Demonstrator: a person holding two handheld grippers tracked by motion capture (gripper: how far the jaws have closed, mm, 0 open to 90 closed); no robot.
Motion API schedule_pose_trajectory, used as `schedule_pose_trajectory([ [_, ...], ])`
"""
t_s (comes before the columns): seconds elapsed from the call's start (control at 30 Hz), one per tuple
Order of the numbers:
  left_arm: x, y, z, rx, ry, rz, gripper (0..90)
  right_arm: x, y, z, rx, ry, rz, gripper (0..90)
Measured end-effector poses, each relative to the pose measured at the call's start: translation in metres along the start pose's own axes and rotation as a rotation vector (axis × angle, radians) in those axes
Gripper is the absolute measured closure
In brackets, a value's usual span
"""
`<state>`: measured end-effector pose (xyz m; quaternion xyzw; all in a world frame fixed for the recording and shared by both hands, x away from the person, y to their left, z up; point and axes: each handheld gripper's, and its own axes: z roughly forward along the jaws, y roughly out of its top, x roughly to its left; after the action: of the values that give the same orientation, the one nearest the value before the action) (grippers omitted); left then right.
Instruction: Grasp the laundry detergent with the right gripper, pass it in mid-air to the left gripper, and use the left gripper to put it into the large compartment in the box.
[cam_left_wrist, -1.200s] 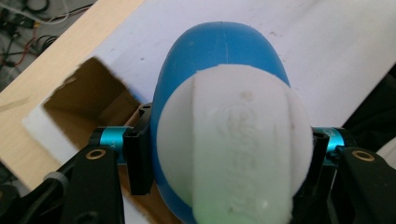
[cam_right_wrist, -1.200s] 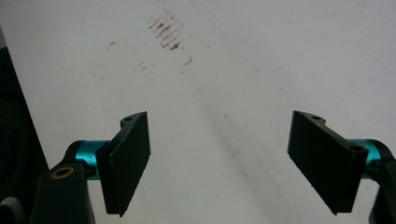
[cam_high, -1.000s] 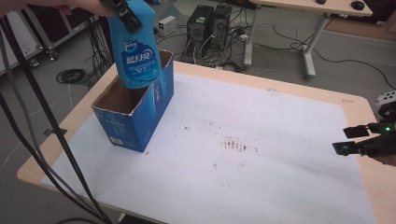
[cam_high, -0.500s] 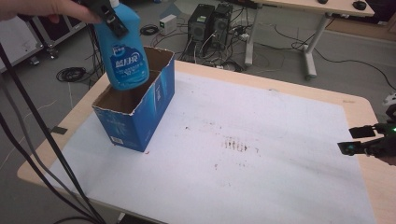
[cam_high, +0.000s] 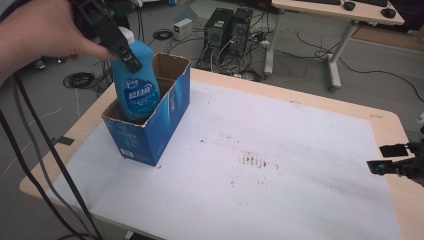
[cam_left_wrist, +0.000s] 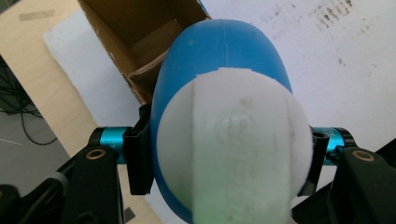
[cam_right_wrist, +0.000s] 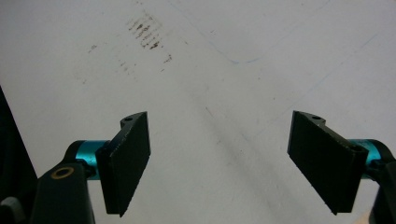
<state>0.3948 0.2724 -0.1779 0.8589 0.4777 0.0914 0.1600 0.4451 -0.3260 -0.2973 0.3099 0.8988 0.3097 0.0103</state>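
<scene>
A blue bottle (cam_high: 136, 82) with a white cap stands partly inside an open blue cardboard box (cam_high: 160, 120) at the table's left. My left gripper (cam_high: 122, 50) is shut on the bottle near its top, with a hand behind it. In the left gripper view the bottle (cam_left_wrist: 224, 70) and its white cap (cam_left_wrist: 233, 149) sit between the two jaws, above the box's brown inside (cam_left_wrist: 140, 28). At the table's right edge my right gripper (cam_high: 387, 157) stands open over the white sheet. Nothing lies between its jaws (cam_right_wrist: 219, 158).
A white sheet (cam_high: 280, 150) with dark smudges (cam_high: 255, 160) covers the wooden table (cam_high: 387, 122). Black cables (cam_high: 45, 165) trail from the left gripper past the table's left edge. Computer towers (cam_high: 227, 25) and desk legs stand on the floor behind.
The left gripper has lowered the bottle so its base is now down inside the box. The right gripper has drifted slightly to the right.
</scene>
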Motion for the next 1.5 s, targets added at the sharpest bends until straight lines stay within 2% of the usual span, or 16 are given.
schedule_pose_trajectory([
  [0.27, -0.001, -0.01, 0.028, 0.027, -0.023, 0.01, 38.2, 0.0, -0.001, -0.002, -0.002, -0.006, 0.009, 20.9],
  [0.4, -0.001, -0.012, 0.035, 0.028, -0.02, 0.01, 38.3, 0.001, -0.002, -0.003, -0.003, -0.005, 0.006, 20.9],
  [0.53, -0.001, -0.015, 0.051, 0.046, -0.014, 0.016, 38.3, 0.001, -0.002, -0.003, -0.005, -0.009, 0.005, 20.9],
  [0.9, 0.004, -0.021, 0.077, 0.054, 0.004, 0.036, 38.2, 0.002, -0.003, -0.004, -0.002, -0.014, 0.01, 20.9],
  [1.2, -0.001, -0.024, 0.092, 0.07, 0.015, 0.105, 38.2, 0.001, -0.002, 0.0, 0.003, -0.01, 0.007, 20.9],
  [1.5, -0.005, -0.028, 0.103, 0.071, 0.01, 0.132, 38.2, 0.002, -0.002, 0.0, 0.007, -0.01, 0.011, 20.9],
])
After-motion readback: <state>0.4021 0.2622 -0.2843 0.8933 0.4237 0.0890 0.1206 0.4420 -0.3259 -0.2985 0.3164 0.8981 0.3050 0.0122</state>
